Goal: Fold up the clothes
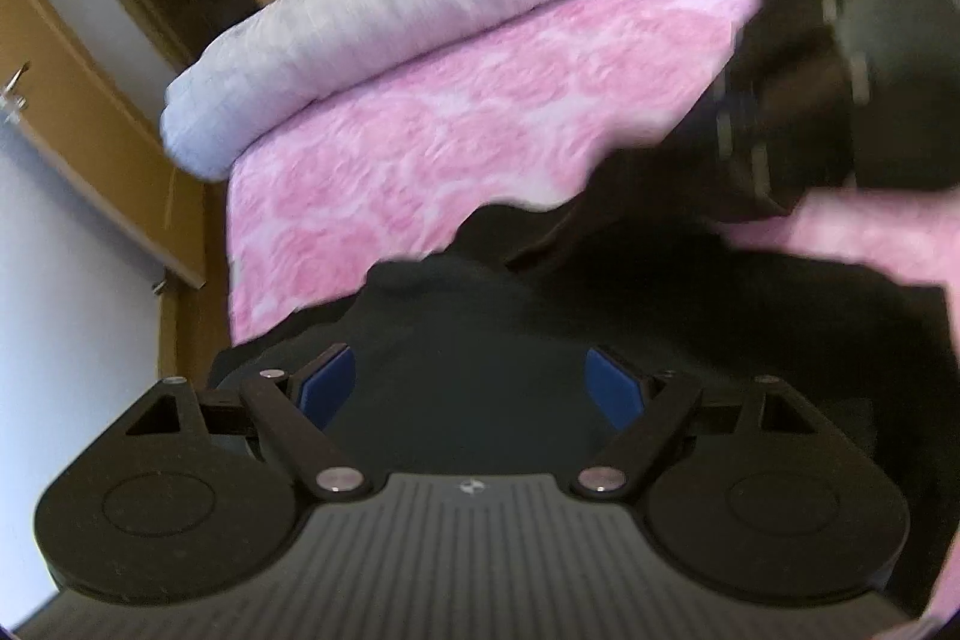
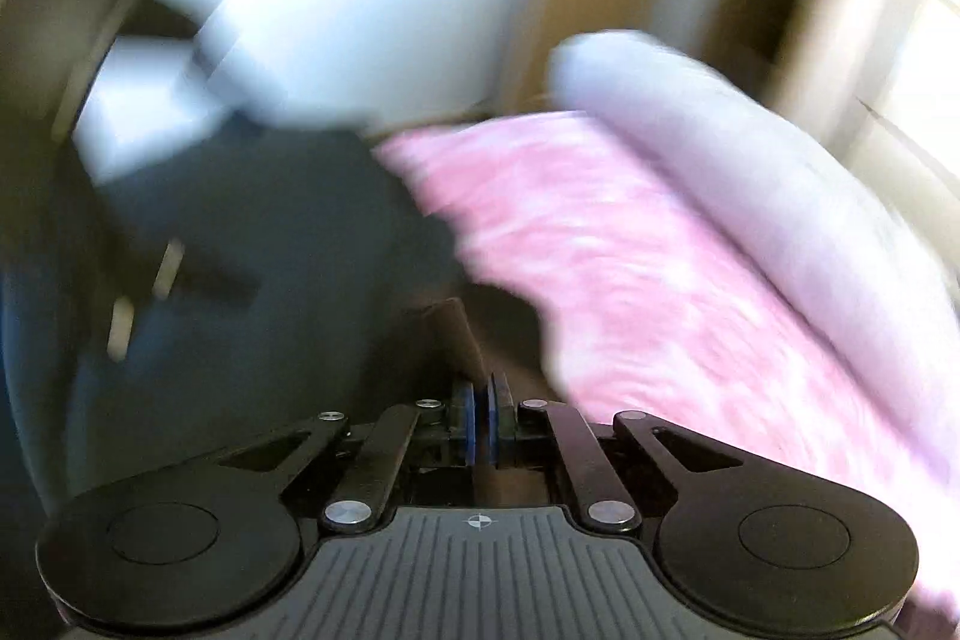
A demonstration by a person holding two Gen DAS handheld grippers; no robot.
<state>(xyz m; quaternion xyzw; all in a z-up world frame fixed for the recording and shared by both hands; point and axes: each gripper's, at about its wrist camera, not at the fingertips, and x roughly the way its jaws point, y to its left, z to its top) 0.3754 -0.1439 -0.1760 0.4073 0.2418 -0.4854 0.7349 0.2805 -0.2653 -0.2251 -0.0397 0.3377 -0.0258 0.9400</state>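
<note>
We've got the dark garment (image 1: 600, 292) on the bed (image 1: 450, 130), near its foot edge. Left hand-held gripper (image 1: 474, 388) hangs wide open right over it; right hand-held gripper (image 2: 480, 424) is pinched on a fold, cloth running fwd-left.

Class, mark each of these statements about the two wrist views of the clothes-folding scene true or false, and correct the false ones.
1. The left gripper is open. True.
2. The right gripper is wide open. False: its blue pads are together, seemingly pinching the dark garment.
3. The bedspread is green. False: it is pink, patterned.
4. A pale rolled duvet lies along the bed. True.
</note>
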